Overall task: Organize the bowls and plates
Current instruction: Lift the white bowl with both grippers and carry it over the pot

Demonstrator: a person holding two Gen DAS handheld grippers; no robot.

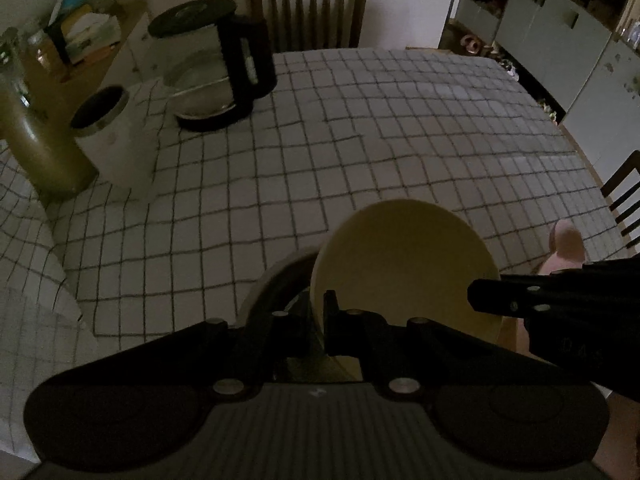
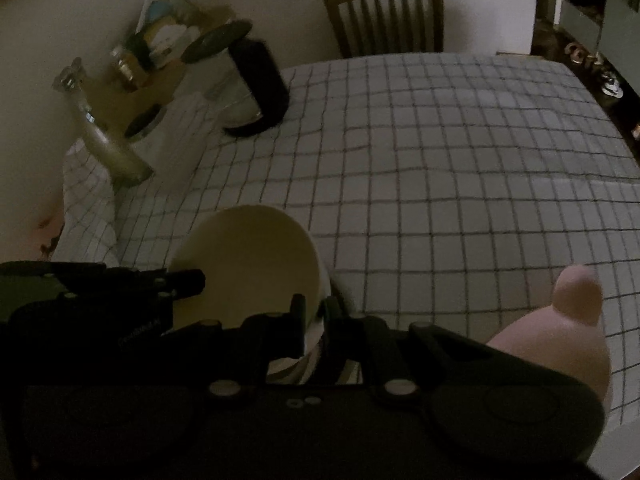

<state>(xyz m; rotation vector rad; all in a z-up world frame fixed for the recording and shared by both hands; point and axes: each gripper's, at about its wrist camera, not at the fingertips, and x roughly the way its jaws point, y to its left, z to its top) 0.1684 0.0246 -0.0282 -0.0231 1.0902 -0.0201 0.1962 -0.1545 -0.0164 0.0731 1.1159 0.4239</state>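
Note:
A cream bowl hangs above the checked tablecloth, held from two sides. In the left wrist view my left gripper is shut on the bowl's left rim. My right gripper reaches in from the right onto the opposite rim. The right wrist view shows the same bowl, with my right gripper shut on its right rim, whose white outer wall shows between the jaws. The left gripper clamps the far rim at the left. A grey curved edge lies left of the bowl; what it is I cannot tell.
A glass kettle with a black handle, a white canister with a dark lid and a tall golden bottle stand at the table's far left. Wooden chairs sit beyond the checked tablecloth. A person's thumb rests by the right gripper.

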